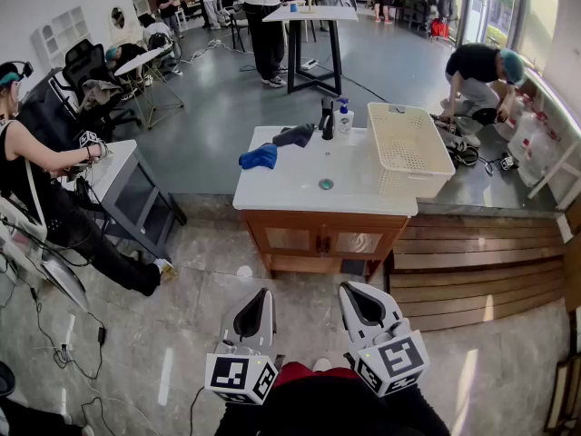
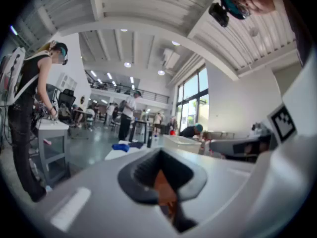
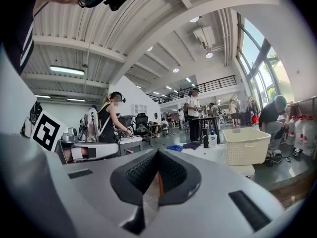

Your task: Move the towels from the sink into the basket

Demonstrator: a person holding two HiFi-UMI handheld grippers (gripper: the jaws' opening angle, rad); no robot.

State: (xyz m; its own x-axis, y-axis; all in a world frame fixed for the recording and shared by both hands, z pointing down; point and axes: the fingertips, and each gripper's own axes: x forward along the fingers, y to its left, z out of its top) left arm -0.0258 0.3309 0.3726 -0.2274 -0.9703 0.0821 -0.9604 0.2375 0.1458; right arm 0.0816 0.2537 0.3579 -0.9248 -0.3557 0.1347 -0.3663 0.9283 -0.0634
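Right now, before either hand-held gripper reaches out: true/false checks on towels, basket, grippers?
1. The blue towel lies in the basket. False: it lies on the countertop, left of the drain.
2. The basket stands at the countertop's right end. True.
3. The left hand-held gripper holds a towel. False: its jaws are shut on nothing.
4. The right hand-held gripper is shut and empty. True.
5. A dark towel lies next to the blue towel. True.
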